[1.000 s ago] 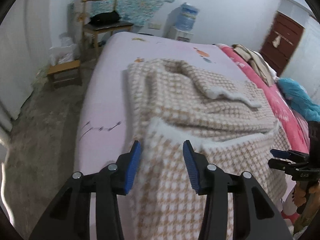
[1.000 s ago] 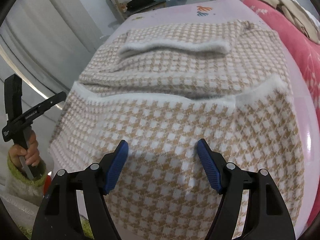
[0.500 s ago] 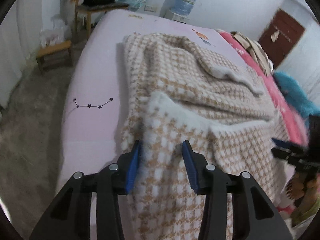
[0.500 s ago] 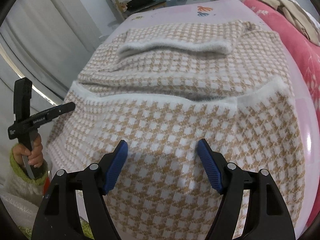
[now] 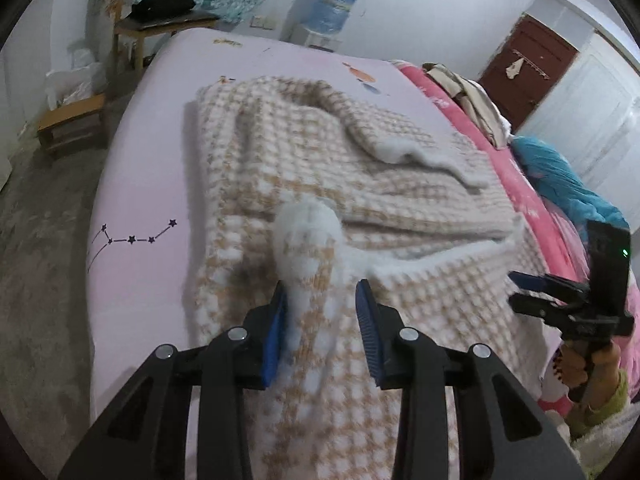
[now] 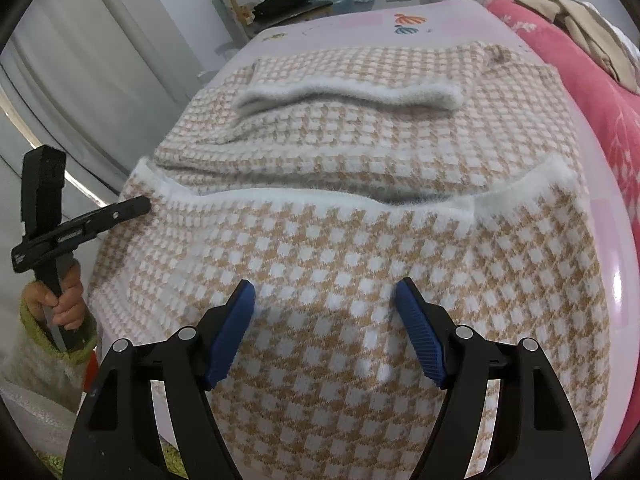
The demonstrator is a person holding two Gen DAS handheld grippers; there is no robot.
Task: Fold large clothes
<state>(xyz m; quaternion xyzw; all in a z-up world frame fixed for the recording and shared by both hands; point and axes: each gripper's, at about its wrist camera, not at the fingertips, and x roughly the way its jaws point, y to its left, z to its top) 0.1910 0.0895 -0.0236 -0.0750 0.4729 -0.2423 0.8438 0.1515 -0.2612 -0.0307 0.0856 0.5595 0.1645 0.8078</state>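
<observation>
A tan-and-white houndstooth sweater [image 5: 360, 152] lies partly folded on the pink bed sheet [image 5: 136, 200]. Its white-trimmed hem [image 6: 304, 200] crosses the middle of the right wrist view. My left gripper [image 5: 322, 308] sits at the hem's near left corner, jaws closing. A bunched ridge of cloth [image 5: 308, 240] rises between them, against the left pad, with a small gap at the right pad. My right gripper [image 6: 326, 304] hovers open over the sweater's near part [image 6: 360, 272], nothing between its fingers. It also shows at the right of the left wrist view, the right gripper [image 5: 520, 290] in a hand.
A red blanket [image 5: 540, 208], a blue bundle [image 5: 560, 176] and a pile of clothes [image 5: 472, 96] lie along the bed's right side. Beyond the bed stand a wooden chair with a black bag [image 5: 160, 4], a low stool [image 5: 72, 116] and a water dispenser [image 5: 328, 4].
The left gripper tipped downward onto the hem corner and its jaws narrowed, and the corner has bunched up between them. The right gripper kept still and open.
</observation>
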